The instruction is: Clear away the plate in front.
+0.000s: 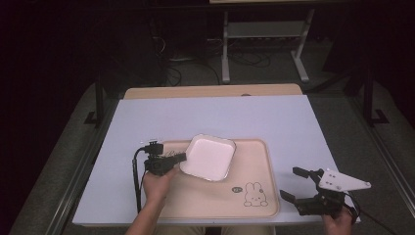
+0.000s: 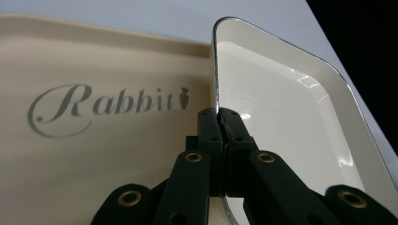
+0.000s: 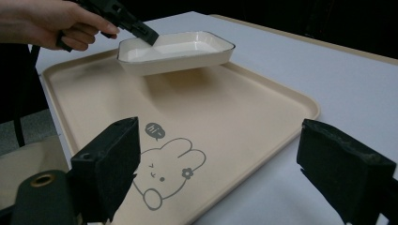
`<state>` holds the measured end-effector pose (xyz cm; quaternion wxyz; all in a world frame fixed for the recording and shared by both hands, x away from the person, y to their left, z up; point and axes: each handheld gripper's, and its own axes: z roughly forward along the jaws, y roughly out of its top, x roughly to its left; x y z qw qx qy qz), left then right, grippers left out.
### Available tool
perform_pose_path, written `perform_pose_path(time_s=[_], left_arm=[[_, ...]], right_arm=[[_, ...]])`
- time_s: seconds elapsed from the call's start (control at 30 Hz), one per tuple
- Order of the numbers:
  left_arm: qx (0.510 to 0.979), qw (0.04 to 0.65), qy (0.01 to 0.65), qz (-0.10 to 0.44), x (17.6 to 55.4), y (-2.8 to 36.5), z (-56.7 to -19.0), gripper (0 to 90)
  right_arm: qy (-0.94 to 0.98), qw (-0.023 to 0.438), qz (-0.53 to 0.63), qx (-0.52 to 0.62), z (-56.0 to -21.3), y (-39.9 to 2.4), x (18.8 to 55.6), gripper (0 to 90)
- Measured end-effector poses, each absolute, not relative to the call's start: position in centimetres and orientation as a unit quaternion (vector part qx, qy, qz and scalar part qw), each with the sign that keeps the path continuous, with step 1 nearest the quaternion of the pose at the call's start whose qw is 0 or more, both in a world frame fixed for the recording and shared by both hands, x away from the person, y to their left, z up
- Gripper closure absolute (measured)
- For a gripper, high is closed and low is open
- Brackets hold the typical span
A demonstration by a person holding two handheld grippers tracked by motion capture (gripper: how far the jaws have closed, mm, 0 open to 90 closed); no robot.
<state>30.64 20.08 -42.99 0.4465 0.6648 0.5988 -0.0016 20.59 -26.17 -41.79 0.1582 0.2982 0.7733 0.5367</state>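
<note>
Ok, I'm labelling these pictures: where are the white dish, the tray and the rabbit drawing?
white dish (image 1: 208,155): high view, inside floor.
tray (image 1: 254,145): high view, far rim.
rabbit drawing (image 3: 164,176): right gripper view, rabbit's body.

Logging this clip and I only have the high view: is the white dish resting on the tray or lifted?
Observer: Lifted. In the right gripper view the white rectangular enamel dish hangs above the beige plastic tray, with a shadow beneath it.
Operator: How is it gripped?
Observer: The left gripper has its fingers pinched on the dish's dark-edged rim, one inside and one outside.
Operator: Anything printed on the tray near that grip?
Observer: Yes, the grey word Rabbit with a small carrot, seen in the left gripper view.
Operator: And the right gripper?
Observer: The right gripper is open, with nothing between its fingers, at the tray's rabbit drawing.
</note>
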Motion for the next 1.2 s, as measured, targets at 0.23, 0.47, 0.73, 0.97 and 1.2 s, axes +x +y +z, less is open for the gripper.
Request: perform_pose_path(time_s=[0.23,0.47,0.73,0.97,1.2], left_arm=[[0.676,0.424,0.602,0.03,29.3,20.2,-43.7,88.8],[0.672,0.404,0.62,0.046,28.0,20.4,-44.5,88.8],[0.674,0.395,0.622,0.056,26.7,20.2,-44.5,87.4],[0.684,0.396,0.61,0.054,25.5,20.0,-43.8,78.8],[0.695,0.396,0.598,0.055,24.6,19.7,-43.7,78.2]], right_arm=[[0.775,0.158,0.535,0.297,-41.8,-26.1,20.6,13.0],[0.776,0.158,0.534,0.297,-41.8,-26.0,20.6,13.0],[0.777,0.156,0.534,0.295,-41.8,-26.0,20.6,13.0],[0.778,0.155,0.533,0.294,-41.7,-25.9,20.6,13.0],[0.778,0.155,0.533,0.293,-41.7,-25.9,20.6,13.0]])
